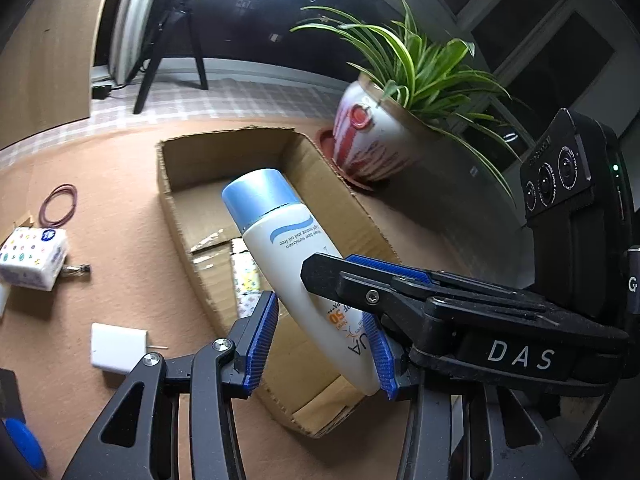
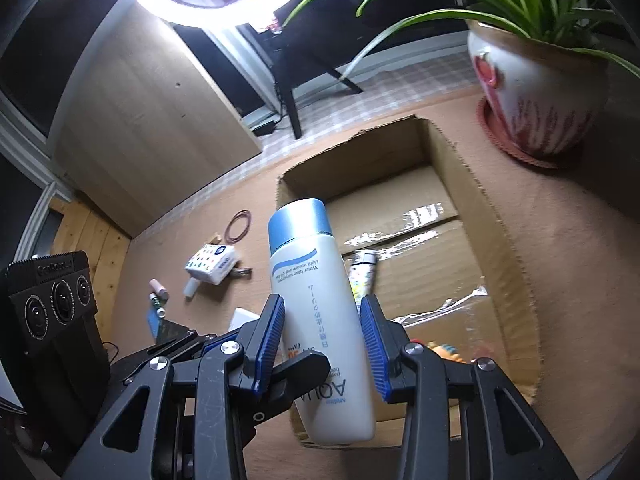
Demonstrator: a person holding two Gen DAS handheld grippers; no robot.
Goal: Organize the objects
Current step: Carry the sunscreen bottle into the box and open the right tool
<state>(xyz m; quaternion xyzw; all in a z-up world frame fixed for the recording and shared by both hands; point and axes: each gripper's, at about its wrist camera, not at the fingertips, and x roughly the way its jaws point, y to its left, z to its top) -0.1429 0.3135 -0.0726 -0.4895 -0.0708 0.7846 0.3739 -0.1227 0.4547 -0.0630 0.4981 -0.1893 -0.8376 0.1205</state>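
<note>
The brown surface (image 2: 568, 248) is kept largely bare to the right of the cardboard box (image 2: 500, 240), while a potted plant (image 2: 540, 92) crowds its far right corner, so room for moving is judged best over the box's open top and near wall. The box is left open and mostly bare inside, only a small tube (image 2: 362, 272) being seen on its floor. The sunscreen bottle (image 1: 280, 240) is carried above it, cap away, clamped low down by both the left tool (image 1: 324, 340) and the right tool (image 2: 324, 344), each partly closed onto it, presumably for steadiness.
</note>
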